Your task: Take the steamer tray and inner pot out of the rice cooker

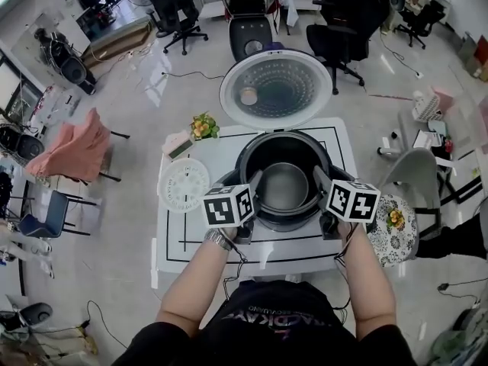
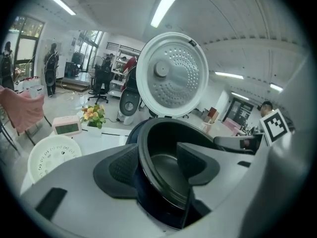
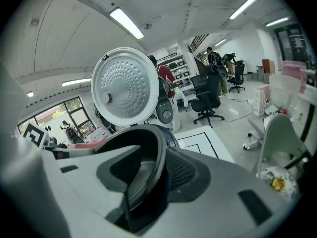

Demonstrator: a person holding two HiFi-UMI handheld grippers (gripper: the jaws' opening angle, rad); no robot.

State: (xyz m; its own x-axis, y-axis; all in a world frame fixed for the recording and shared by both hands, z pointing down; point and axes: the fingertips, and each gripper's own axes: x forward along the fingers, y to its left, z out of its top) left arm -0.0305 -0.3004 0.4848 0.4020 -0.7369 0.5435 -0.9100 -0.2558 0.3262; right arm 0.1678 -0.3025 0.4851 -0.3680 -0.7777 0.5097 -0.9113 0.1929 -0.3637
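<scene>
Rice cooker [image 1: 248, 165] noted black; its lid [image 1: 276, 88] silver, dotted, white-rimmed. Inner pot [image 1: 282, 187] dark grey. Steamer tray [image 1: 183, 184] white, perforated. Table [image 1: 177, 239] white, black lines ruled along edges.

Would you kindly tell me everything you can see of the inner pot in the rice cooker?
The inner pot is a round, dark, metal-looking bowl with a thin flared rim and a grey floor; it looks empty. It sits upright in the rice cooker, whose lid stands open, on the white table. The left gripper and right gripper each straddle its rim, one of the fingers inside, one outside; whether they press I cannot tell.
</scene>
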